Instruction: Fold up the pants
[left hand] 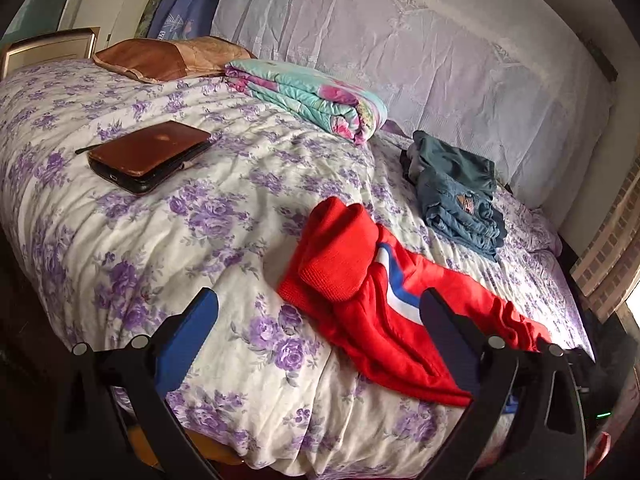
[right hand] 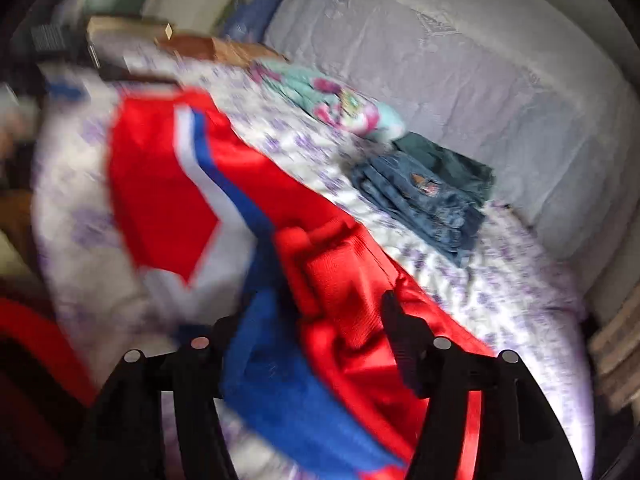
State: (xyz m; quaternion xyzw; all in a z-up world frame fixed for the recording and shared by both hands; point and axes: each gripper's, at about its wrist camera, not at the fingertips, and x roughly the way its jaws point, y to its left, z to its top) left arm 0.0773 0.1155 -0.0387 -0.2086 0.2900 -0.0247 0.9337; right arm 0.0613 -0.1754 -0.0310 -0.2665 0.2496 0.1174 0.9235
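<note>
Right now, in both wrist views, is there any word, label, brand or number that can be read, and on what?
None can be read.
Patch on the folded jeans: a small orange mark, too small to read.
Blue cloth standing by the wall: white marks at its edge, cut off and illegible.
Red pants: white and blue stripes only, no lettering visible.
Brown case: no text visible.
The right wrist view is motion-blurred.
</note>
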